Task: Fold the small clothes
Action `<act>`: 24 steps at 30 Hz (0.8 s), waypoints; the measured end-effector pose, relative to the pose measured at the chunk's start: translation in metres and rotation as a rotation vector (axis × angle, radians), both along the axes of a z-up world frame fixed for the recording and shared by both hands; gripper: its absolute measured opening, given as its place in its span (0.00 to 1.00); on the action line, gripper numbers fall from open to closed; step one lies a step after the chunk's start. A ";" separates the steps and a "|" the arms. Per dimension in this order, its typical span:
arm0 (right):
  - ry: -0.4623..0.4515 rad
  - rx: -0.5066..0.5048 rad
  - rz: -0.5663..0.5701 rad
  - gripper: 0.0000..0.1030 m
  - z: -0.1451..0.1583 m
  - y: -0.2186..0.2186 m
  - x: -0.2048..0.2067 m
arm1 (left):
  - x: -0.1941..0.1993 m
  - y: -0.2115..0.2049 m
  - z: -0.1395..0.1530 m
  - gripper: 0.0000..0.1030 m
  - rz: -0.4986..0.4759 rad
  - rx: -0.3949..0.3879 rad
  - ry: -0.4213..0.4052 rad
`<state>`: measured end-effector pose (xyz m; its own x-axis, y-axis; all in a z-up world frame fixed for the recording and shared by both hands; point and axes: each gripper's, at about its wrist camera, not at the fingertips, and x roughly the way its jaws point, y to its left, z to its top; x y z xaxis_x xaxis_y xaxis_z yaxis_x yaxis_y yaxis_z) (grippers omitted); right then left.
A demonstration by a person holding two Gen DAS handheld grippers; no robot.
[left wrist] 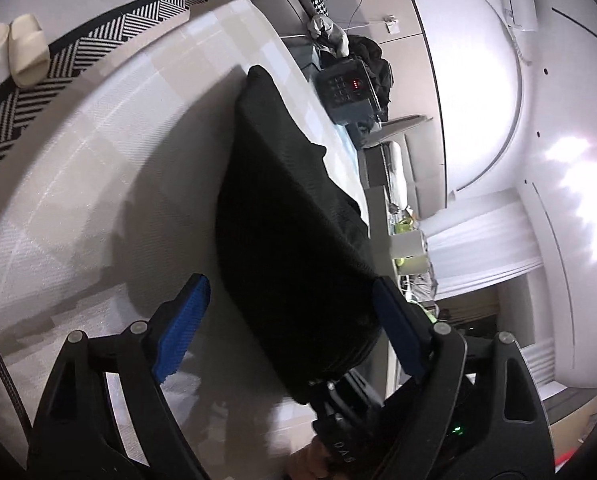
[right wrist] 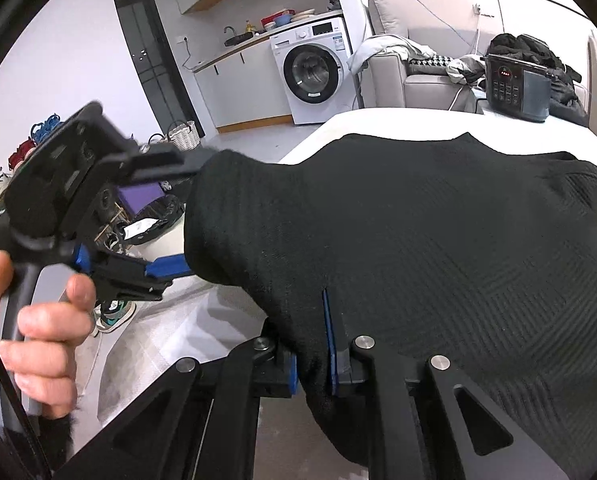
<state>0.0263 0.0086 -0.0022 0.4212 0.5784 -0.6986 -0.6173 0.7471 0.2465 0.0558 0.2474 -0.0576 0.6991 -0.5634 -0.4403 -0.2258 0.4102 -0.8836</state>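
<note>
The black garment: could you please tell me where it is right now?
The black garment lies on the white table, pinched at its near edge by the right gripper.

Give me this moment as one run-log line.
left gripper: open, straddling black garment edge | right gripper: shut on black garment | surface: white table

The black garment (right wrist: 438,248) runs off the right wrist view's lower right edge — its far hem unseen.

The garment (right wrist: 438,240) is black with a faint woven chevron texture; the gripper pads (left wrist: 188,320) are blue; the rug (left wrist: 58,64) is black-and-white herringbone; the washing machine (right wrist: 312,68) is white.
</note>
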 end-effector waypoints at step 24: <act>0.013 0.083 0.041 0.10 0.013 -0.013 -0.001 | 0.123 -0.025 -0.039 0.72 -0.189 -0.047 0.155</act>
<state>0.0255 -0.0042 0.0106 0.3873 0.6510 -0.6529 -0.6437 0.6978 0.3140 0.1792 0.2227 -0.0964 0.5059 -0.7001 -0.5039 -0.2831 0.4170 -0.8637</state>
